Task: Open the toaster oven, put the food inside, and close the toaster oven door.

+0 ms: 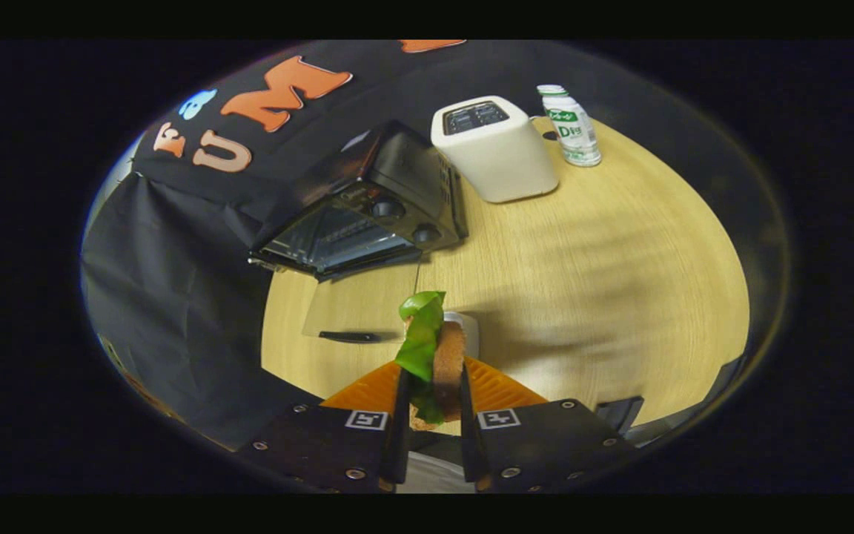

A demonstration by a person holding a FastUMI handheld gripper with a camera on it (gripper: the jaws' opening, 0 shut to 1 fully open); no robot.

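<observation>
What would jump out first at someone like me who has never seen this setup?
Probably the sandwich, stood on edge with a green lettuce leaf sticking out, pinched between the two fingers of the gripper. Beyond it on the wooden table sits a black toaster oven with its glass door folded down flat, open. Further back stand a white toaster and a small bottle.

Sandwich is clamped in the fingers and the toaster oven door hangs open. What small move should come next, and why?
Probably carry the sandwich forward and toward the toaster oven, lining it up with the opening. The gripper is shut on the sandwich, lettuce and bread pinched between both fingers, and the glass door lies folded down on the table, so the cavity beyond the fingers looks ready to take it.
</observation>
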